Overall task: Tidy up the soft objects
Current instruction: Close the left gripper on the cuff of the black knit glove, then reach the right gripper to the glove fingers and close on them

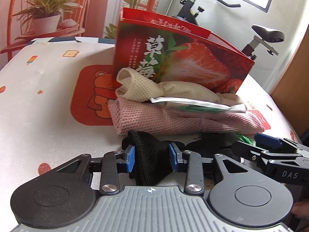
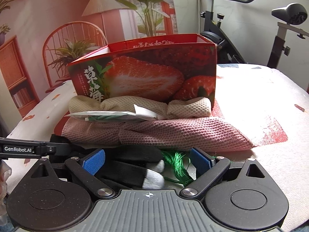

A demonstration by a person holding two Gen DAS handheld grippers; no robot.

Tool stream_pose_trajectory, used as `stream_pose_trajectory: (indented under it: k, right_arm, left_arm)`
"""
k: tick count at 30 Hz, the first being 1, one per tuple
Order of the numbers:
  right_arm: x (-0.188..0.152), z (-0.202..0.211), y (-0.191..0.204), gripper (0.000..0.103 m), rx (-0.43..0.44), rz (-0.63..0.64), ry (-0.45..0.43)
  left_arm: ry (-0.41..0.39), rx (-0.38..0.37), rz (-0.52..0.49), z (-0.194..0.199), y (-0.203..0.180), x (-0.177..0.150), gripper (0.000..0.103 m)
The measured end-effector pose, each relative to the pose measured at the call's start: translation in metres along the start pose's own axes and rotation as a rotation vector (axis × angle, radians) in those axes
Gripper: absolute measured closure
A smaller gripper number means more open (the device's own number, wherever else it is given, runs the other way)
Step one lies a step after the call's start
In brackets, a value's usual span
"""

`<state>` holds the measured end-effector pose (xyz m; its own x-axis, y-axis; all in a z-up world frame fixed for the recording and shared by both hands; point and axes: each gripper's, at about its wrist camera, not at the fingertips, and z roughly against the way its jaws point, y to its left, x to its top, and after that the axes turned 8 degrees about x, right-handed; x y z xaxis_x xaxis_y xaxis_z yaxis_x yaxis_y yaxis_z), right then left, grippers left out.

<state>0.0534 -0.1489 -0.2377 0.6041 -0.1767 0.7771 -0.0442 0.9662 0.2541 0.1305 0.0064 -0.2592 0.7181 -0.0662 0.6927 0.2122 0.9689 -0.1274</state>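
Observation:
My left gripper is shut on a bunched black sock; both blue pads press its sides. My right gripper stands open over a black sock with a white toe and a green tassel, which lie between its pads untouched. Just beyond lies a folded pink cloth with a cream cloth and a silver packet on top. Behind them stands an open red strawberry box.
Everything rests on a table with a white cartoon-print cover. An exercise bike stands past the table's far right edge. The right gripper's finger shows beside mine in the left wrist view.

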Motion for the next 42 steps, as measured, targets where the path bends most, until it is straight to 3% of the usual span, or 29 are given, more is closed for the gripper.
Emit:
stream_pose_trajectory:
  k: [12, 24, 37, 42]
  right_arm:
    - [0.002, -0.002, -0.011, 0.01, -0.072, -0.012, -0.013]
    - [0.004, 0.004, -0.01, 0.013, -0.068, -0.02, -0.018]
    - [0.003, 0.013, 0.01, 0.037, 0.012, 0.012, -0.006]
    - [0.003, 0.008, 0.02, 0.038, 0.043, 0.05, 0.015]
  left_arm:
    - [-0.003, 0.015, 0.01, 0.002, 0.004, -0.002, 0.065]
    - [0.0, 0.011, 0.013, 0.003, 0.005, -0.004, 0.065]
    - [0.006, -0.022, 0.036, 0.004, 0.009, -0.007, 0.064]
    - [0.006, -0.028, 0.042, 0.004, 0.009, -0.008, 0.064]
